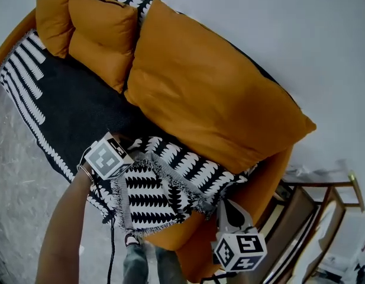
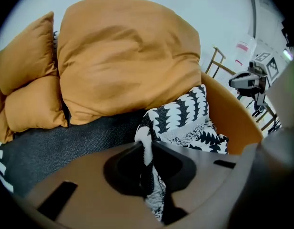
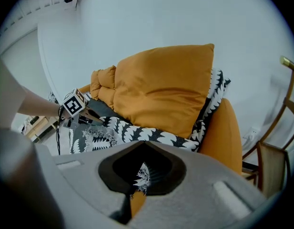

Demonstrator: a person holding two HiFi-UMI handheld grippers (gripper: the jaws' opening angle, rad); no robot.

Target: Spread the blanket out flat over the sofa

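A black-and-white patterned blanket (image 1: 170,176) lies over the seat of an orange sofa (image 1: 271,176). Its left part is spread flat, and its right end is bunched and folded near the front edge. My left gripper (image 1: 130,144) is shut on a fold of the blanket (image 2: 185,113), which runs up between the jaws in the left gripper view. At the sofa's right front corner my right gripper (image 1: 226,209) is shut on the fringed edge of the blanket (image 3: 132,130). The edge hangs between its jaws in the right gripper view.
A large orange cushion (image 1: 212,93) and two smaller ones (image 1: 99,31) lean on the sofa back. A wooden frame (image 1: 324,212) stands right of the armrest. Grey carpet (image 1: 16,188) lies in front. The person's legs (image 1: 141,259) are close to the sofa's front.
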